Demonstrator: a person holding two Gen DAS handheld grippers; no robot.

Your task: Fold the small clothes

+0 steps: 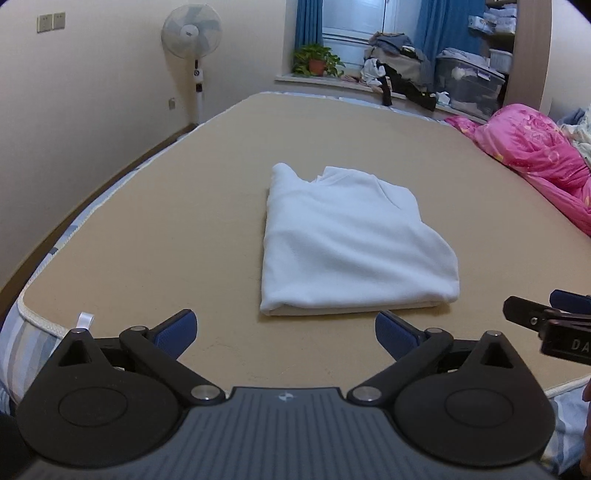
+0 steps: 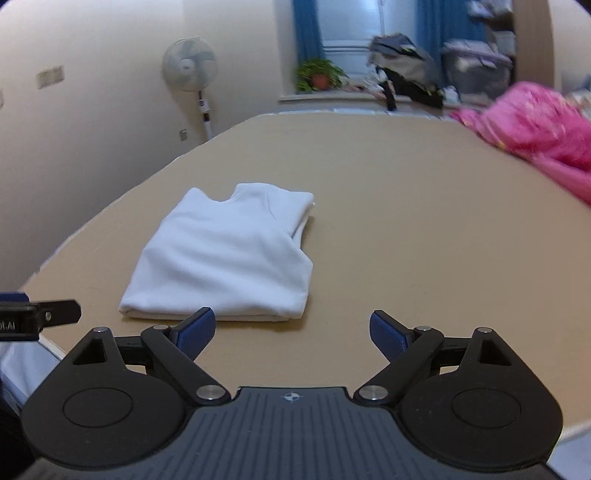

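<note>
A lived-in bedroom in someone's home. A wide bed (image 1: 207, 192) under a tan cover fills the middle of the frame, its striped mattress edge showing at lower left. A pink floral quilt (image 1: 532, 151) is bunched at the right. In the upper left, a white standing fan (image 1: 192, 35) rests against a cream wall with switch plates (image 1: 51, 21). At the top centre — blue curtains (image 1: 308, 26) and a window sill carrying a potted plant (image 1: 317, 61), a heap of clothes (image 1: 399, 64) and a clear storage bin (image 1: 469, 83).
</note>
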